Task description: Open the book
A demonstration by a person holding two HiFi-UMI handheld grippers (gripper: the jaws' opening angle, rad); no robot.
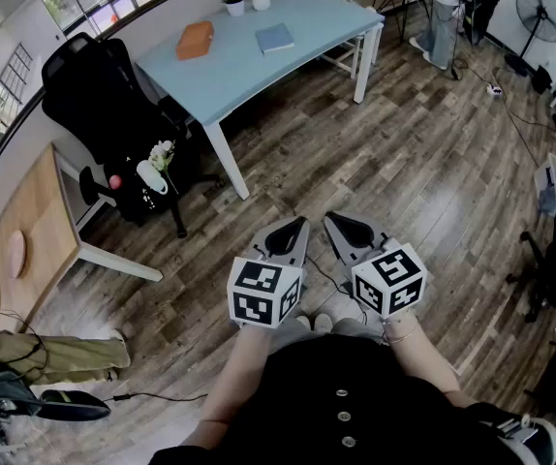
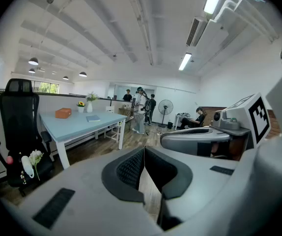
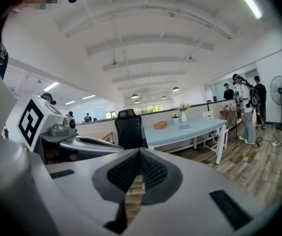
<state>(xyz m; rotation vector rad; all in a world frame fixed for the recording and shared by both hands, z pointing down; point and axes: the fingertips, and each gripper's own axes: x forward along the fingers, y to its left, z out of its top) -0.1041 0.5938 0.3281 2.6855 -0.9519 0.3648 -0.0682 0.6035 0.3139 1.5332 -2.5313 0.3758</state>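
Grey-padded left hand-held gripper and right hand-held gripper: both closed, both empty.
They sit side by side over the wooden floor, jaws pressed together on nothing. The thin blue-grey rectangular book lies flat on the pale blue surface at twelve o'clock, well apart, an orange box at its nine o'clock. Walk up first; then, I judge, steady the book with one and slip the other under the cover's free edge.
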